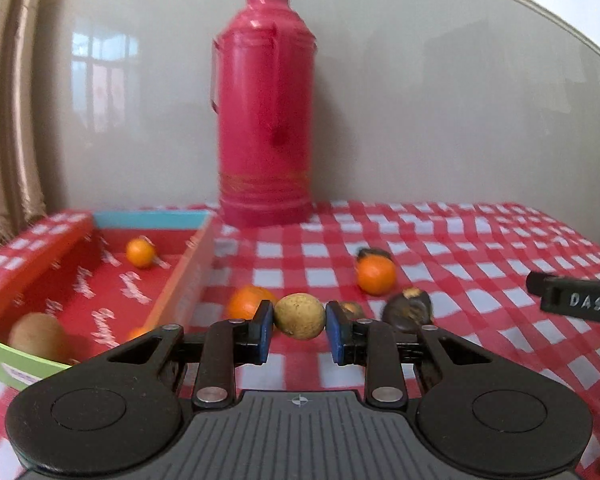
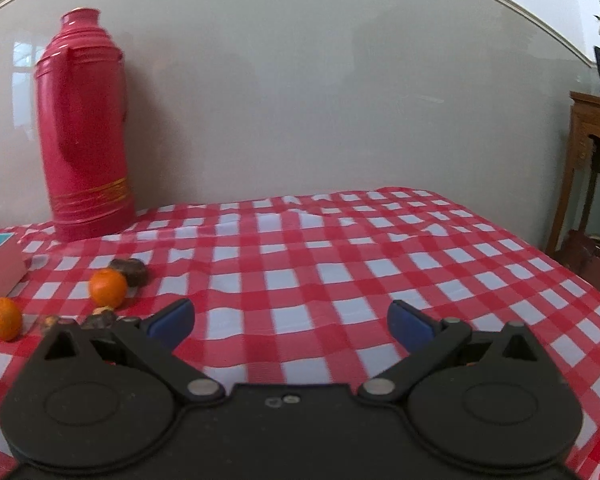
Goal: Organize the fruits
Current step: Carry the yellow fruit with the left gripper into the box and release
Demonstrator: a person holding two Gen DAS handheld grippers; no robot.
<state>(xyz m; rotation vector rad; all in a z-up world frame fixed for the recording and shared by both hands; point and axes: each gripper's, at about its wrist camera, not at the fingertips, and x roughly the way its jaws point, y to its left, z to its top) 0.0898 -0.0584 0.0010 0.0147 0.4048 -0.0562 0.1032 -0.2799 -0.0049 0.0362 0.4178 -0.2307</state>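
- Left gripper (image 1: 300,326): blue pads pinching a small yellowish-tan round fruit (image 1: 299,316), one pad on each side. Whether it is lifted or resting on the checked tablecloth (image 1: 480,240) cannot be told.
- Red box (image 1: 188,276) sits at about 9 o'clock from the held fruit, open top. Inside: a small orange (image 1: 140,252) toward the far wall and a brown kiwi-like fruit (image 1: 40,336) at the near corner.
- Loose on the cloth: an orange (image 1: 246,300) just behind the left pad, another orange (image 1: 375,274) at 1 o'clock, a dark wrinkled fruit (image 1: 406,308) just right of the right pad. A second dark piece lies behind the farther orange.
- Red thermos flask (image 1: 266,112) stands upright at 12 o'clock, against the wall.
- Right gripper (image 2: 291,320): fingers spread wide, nothing between them, over bare cloth, well apart from the fruit.
- Step, as judged: fruit gripped, box drop pending.
- Next move calls for clearing the box wall, travelling toward 9 o'clock, releasing over free floor, away from fruit inside.
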